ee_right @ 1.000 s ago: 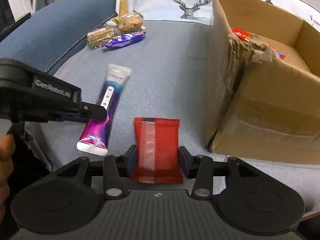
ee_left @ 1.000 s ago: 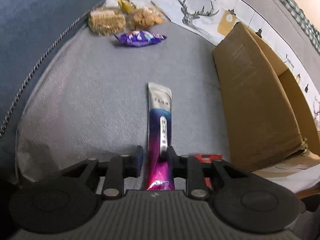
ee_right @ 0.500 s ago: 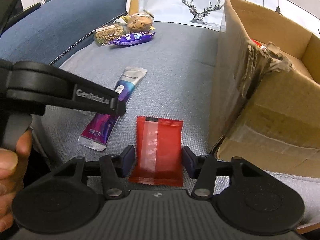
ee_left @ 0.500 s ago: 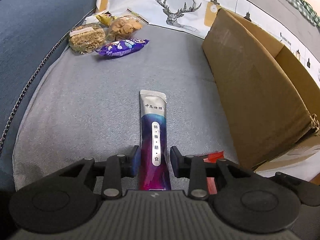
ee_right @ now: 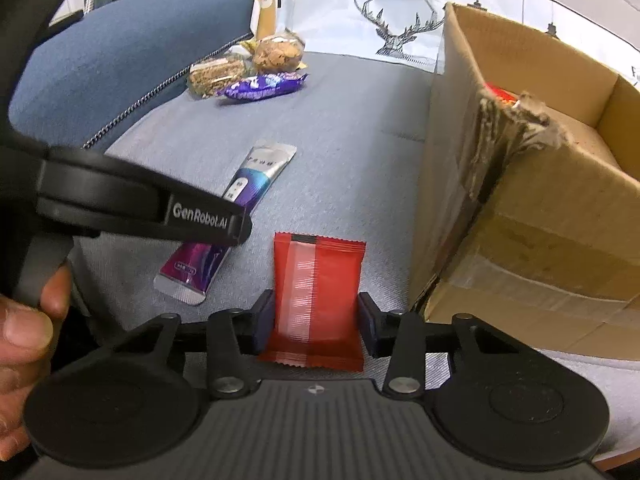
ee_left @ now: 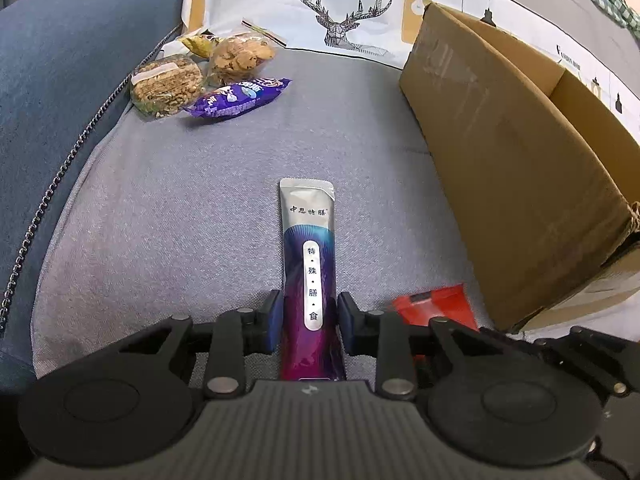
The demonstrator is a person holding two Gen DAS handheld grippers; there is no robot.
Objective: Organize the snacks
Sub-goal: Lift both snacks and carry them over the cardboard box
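Observation:
A long purple and silver sachet (ee_left: 310, 240) lies flat on the grey sofa cushion (ee_left: 180, 220), pointing away from me. My left gripper (ee_left: 310, 320) straddles its near end; its jaws are closing and both pads touch the sachet's edges. A red snack packet (ee_right: 320, 276) lies in front of my right gripper (ee_right: 315, 320), whose jaws are also closing, with the pads against the packet's two sides. The same sachet (ee_right: 256, 176) shows in the right wrist view, partly hidden under the left tool's black arm (ee_right: 140, 208). The red packet (ee_left: 434, 306) peeks in at the left view's lower right.
An open cardboard box (ee_right: 520, 220) with a torn corner stands close on the right, with red packets inside. At the cushion's far left lie a grain bar (ee_left: 168, 84), a cookie bag (ee_left: 240, 58) and a purple wrapper (ee_left: 240, 98). A hand (ee_right: 24, 320) holds the left tool.
The left gripper rolled level and shifted, so the sachet now lies straight between its jaws, which opened briefly and closed back. The right jaws narrowed onto the red packet.

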